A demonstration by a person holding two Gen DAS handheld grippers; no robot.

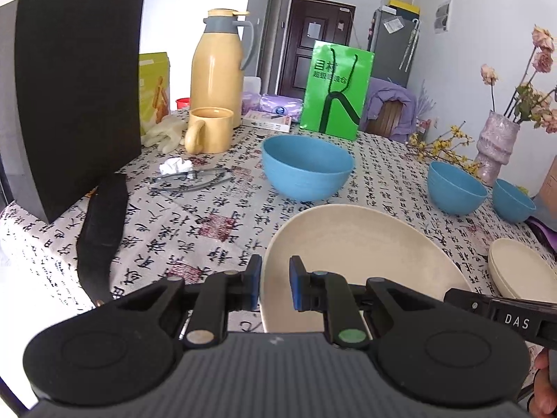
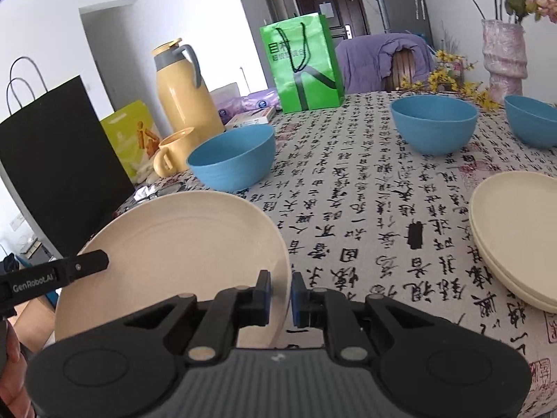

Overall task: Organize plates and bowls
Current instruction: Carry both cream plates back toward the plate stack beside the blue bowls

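gripping a cream plate (image 1: pixel 348 244) by opposite rims, the left gripper (image 1: pixel 275 284) and right gripper (image 2: pixel 280 294) are clenching it tilted above the tablecloth (image 2: pixel 365 209) (stiff, light-looking, likely slick; rim holds suit it).

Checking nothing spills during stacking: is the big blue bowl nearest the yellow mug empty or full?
Empty as far as visible: the big blue bowl shows only bare blue inner wall; its bottom is hidden in both views.

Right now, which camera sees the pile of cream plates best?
The right wrist view. There the stack of cream plates sits large on the tablecloth, with its layered rims clear, though the picture's right edge cuts it. The left wrist view shows the same stack smaller, squeezed into the right edge.
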